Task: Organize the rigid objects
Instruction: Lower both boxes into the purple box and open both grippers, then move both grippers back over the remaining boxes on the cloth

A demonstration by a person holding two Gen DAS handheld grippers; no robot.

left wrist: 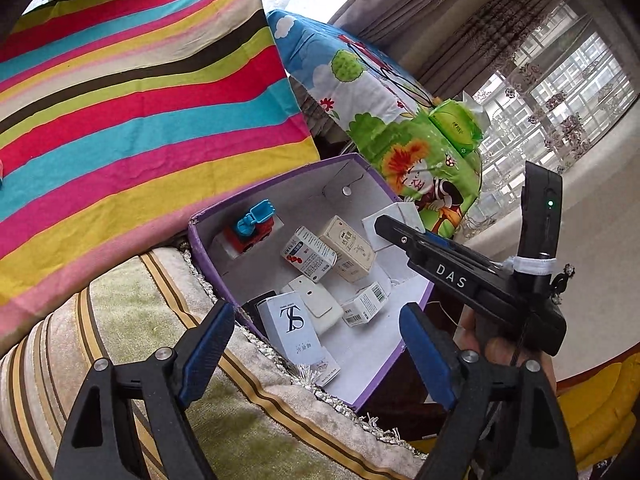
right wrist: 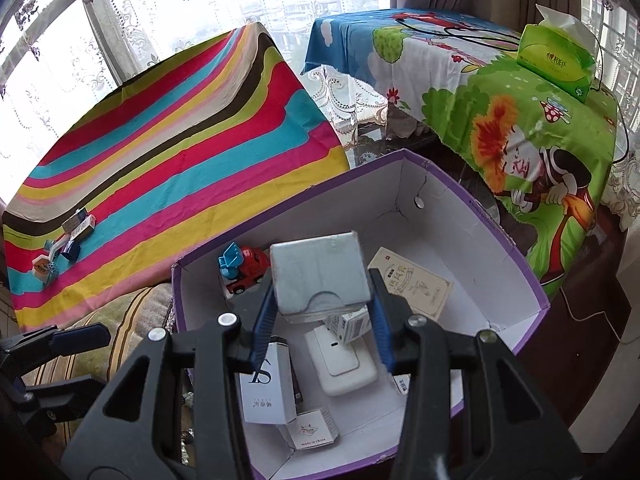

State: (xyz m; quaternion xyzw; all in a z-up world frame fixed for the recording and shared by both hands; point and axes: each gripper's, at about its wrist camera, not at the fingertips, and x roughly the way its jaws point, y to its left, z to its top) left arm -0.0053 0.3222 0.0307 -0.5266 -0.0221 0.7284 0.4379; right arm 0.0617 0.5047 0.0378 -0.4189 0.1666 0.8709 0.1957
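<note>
- Grey box (right wrist: 320, 274): pinched between the blue pads (right wrist: 262, 322) of the right gripper (right wrist: 322, 324), held above the open purple carton (right wrist: 536, 300). Its broad face is turned toward the right wrist camera; the long axis runs crosswise from pad to pad, and the edge with the thumb notch points down toward the gripper.
- Right gripper: tongs pressed onto the two short sides of the grey box. In the left wrist view the same gripper (left wrist: 394, 226) reaches in from the carton's right edge with the box (left wrist: 394, 216) at its tip.
- Left gripper (left wrist: 316, 354): tongs spread wide with nothing between them, hovering over the carton's near corner, which rests on the striped cushion (left wrist: 248, 412).
- Carton floor, near edge: white box marked "TS" (left wrist: 290, 326), long axis running near-to-far, lying partly over a dark item. A small white card box (right wrist: 314, 430) sits just beside its near end.
- Carton floor, middle: flat white case (left wrist: 316, 306), with a small barcode box (left wrist: 366, 304) just beside it.
- Carton floor, farther in: red-printed carton (left wrist: 308, 254) touching a cream box (left wrist: 348, 248), both lying tilted.
- Far left corner of the carton: red toy truck (left wrist: 252, 230) with a blue scoop.
- Beyond the carton: striped cloth (right wrist: 180, 156), carrying a cluster of small items (right wrist: 68, 240) near its left edge.
- Farthest right: cartoon cloth (right wrist: 500, 120) with a green tissue pack (right wrist: 556, 60) on it.
</note>
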